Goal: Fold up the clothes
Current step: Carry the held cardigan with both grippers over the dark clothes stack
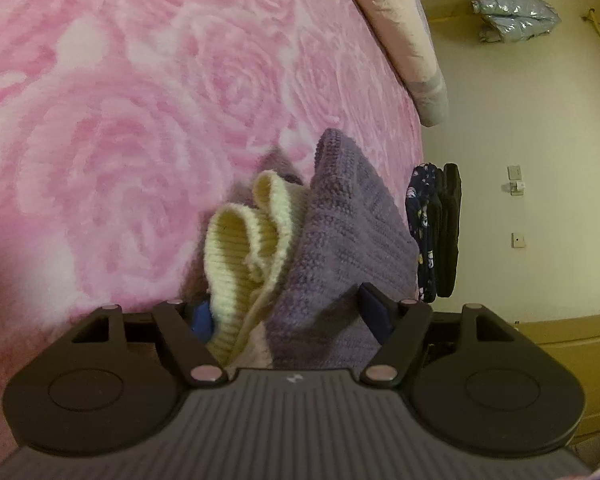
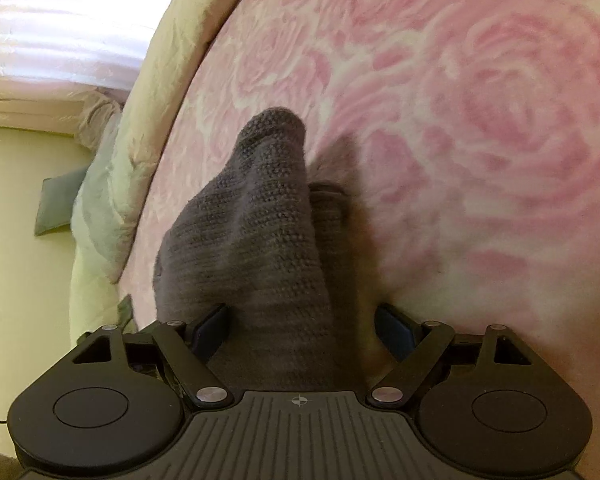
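The left tongs [image 1: 288, 312] stand wide, their pads apart on either side of a bunched purple knit garment [image 1: 340, 236] with a cream ribbed band [image 1: 240, 256]; the fabric lies between them, but the pads do not look pressed into it, so I read them as open rather than gripping. The right tongs [image 2: 304, 328] are likewise spread, with the same knit, grey-purple in this light [image 2: 256, 232], rising in a peaked fold between the pads, the left pad just touching the cloth and the right one clear of it. The garment rests on the bed's pink rose-patterned blanket [image 1: 120, 120], near its edge in both views, with a pale quilt [image 2: 156, 92] bunched along the far left in the right wrist view. Beyond the bed, in the left wrist view, dark clothes [image 1: 436, 232] hang against a cream wall [image 1: 520, 120]. By my judgement the step in hand is a fold being laid down or a fresh grasp being set up, with the garment still heaped, not flat. The next move calls for both tongs to close on two matching edges, then lift and spread the knit evenly so that the thick fabric does not slump or twist.
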`<control>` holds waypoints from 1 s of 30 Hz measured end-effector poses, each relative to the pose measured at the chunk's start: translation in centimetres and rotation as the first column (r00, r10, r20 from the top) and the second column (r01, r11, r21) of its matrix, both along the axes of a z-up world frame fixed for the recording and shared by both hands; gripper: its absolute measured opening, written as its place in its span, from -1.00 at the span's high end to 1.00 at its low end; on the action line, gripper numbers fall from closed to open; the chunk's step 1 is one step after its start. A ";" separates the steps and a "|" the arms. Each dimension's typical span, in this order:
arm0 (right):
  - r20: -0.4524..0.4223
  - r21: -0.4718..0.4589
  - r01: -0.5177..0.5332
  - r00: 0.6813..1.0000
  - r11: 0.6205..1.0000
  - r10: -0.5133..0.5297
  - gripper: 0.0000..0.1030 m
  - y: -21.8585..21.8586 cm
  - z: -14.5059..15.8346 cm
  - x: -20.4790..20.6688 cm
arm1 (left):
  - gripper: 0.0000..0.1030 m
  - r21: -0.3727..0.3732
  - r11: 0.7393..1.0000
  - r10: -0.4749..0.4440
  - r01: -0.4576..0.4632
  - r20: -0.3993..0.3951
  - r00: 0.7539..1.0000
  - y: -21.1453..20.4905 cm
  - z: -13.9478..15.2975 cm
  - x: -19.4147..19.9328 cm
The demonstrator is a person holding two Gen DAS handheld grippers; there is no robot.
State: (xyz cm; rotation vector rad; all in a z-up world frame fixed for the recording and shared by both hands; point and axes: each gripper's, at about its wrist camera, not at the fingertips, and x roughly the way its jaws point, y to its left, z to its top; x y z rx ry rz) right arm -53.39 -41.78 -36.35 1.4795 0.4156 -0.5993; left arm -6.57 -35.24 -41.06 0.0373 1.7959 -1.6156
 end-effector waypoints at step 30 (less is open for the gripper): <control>0.196 0.001 0.520 0.837 0.854 -0.510 0.42 8.3 19.8 -6.8 | 0.40 -0.226 0.941 -0.254 0.252 0.021 0.967 -4.8 23.2 -9.2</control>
